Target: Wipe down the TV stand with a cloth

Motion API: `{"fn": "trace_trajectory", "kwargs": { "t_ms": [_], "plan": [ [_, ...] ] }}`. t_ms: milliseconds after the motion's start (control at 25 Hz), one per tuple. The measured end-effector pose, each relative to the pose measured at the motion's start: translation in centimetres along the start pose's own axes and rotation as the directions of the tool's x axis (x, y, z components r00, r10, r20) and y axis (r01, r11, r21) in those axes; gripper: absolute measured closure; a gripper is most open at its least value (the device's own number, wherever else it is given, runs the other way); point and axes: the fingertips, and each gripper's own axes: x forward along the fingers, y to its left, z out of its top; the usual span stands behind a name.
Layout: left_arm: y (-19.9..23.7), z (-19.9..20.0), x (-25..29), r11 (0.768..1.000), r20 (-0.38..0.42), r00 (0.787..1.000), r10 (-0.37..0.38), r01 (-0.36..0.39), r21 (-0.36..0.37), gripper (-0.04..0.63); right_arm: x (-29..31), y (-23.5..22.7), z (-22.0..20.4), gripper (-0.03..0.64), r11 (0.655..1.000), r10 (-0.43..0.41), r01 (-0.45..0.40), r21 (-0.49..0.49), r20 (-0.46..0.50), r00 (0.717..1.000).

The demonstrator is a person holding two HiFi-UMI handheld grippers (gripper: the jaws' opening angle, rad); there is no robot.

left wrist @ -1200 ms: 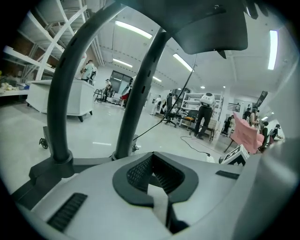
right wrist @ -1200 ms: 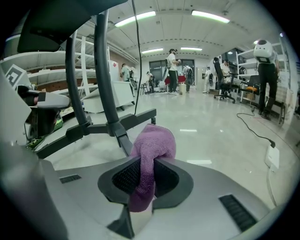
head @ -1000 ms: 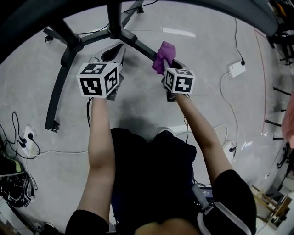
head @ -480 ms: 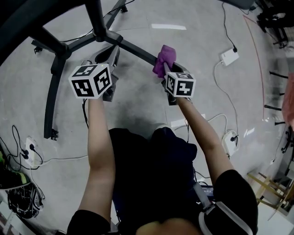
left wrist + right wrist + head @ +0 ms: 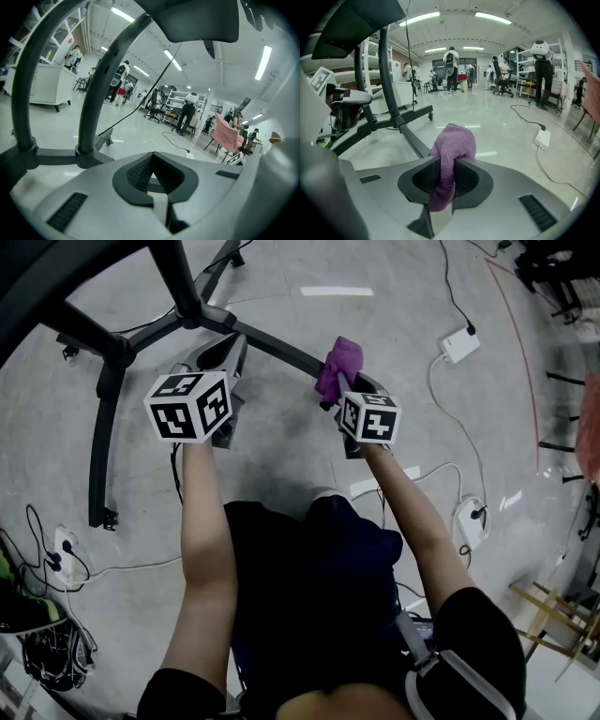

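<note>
Floor: stand leg (image 5: 277, 345) shifted left; right claw (image 5: 443, 174) still clamps cloth (image 5: 453, 144).

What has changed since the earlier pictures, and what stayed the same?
The right gripper has slid the purple cloth outward along the stand leg, away from the central column; the left gripper shifted the same way. Unchanged: right shut on the cloth, left shut and empty.

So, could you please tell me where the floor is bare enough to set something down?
Bare floor lies between the TV stand leg by the purple cloth and the white extension socket. Cables crowd the lower left and right.
</note>
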Motion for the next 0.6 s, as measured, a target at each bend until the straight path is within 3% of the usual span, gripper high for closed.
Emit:
{"fn": "trace_trajectory", "kwargs": {
  "t_ms": [600],
  "plan": [
    [-1.3,0.1,1.1,1.000,0.006,1.000,-0.012,0.012,0.000,0.589,-1.8,-2.8,-1.4,0.534,0.999,-0.046,0.046,-0.007,-0.012,0.999]
  ]
}}
